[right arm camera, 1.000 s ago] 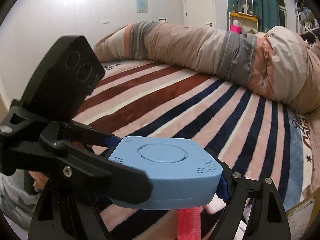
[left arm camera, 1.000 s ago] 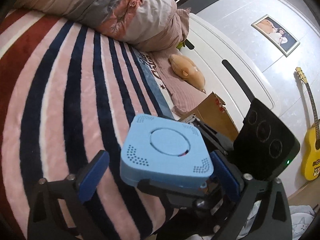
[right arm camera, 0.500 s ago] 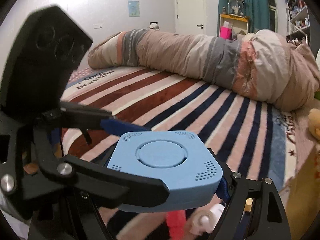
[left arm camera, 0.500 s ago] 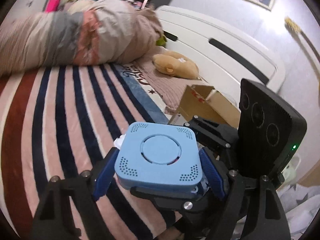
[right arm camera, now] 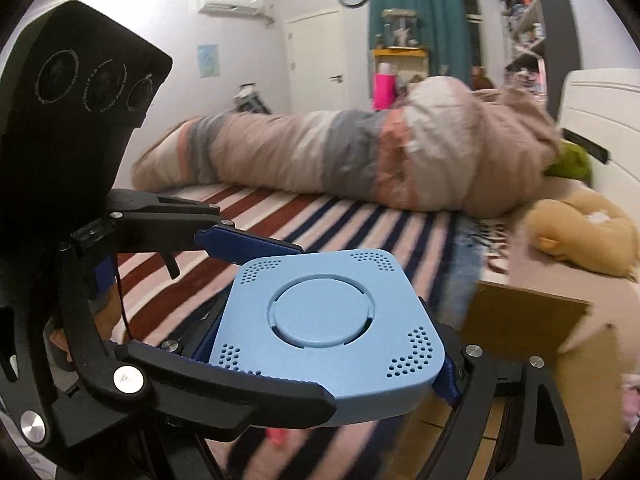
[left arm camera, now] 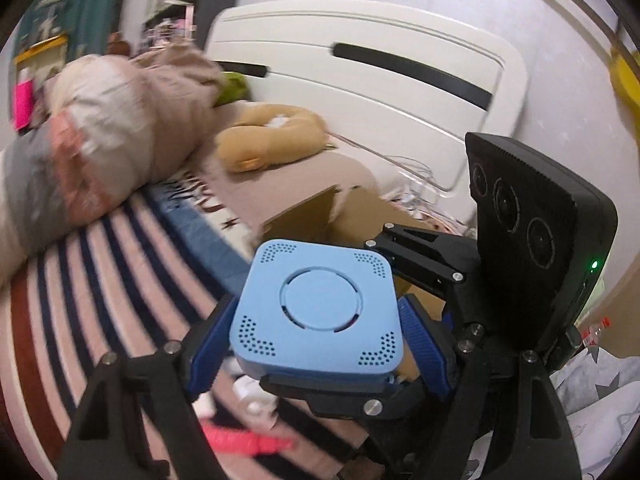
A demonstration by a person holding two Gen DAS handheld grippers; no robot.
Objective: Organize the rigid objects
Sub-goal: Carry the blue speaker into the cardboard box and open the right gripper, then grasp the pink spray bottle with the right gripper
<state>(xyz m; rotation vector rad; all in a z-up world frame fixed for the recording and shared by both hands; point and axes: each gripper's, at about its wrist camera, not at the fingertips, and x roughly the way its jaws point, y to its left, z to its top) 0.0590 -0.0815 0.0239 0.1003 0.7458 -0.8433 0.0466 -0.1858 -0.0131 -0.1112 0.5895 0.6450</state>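
A: Both grippers have lifted and swung toward the headboard end since a second ago; the cardboard box [left arm camera: 320,216] has come right behind the load.

B: And the load?

A: Light-blue square device [left arm camera: 318,316], vented corners, round centre disc; off the striped blanket [left arm camera: 100,280], in the air, pinched from both sides.

B: Left gripper [left arm camera: 316,328] state?

A: It stood wide a second ago, one pad clear of the case; now the blue pads touch both flanks; closed on a wide thing, not fully shut.

B: Right gripper [right arm camera: 332,356]?

A: Same width as before; its fingers hug the device on both sides in the right wrist view; the left gripper crosses in front there.

B: Meaning for the task?

A: Reads as carry phase, two-handed; likely headed for that box, its flaps open. Pink item [left arm camera: 244,442] and white bits left on the blanket below; blurred, can't name them; probably next to sort.
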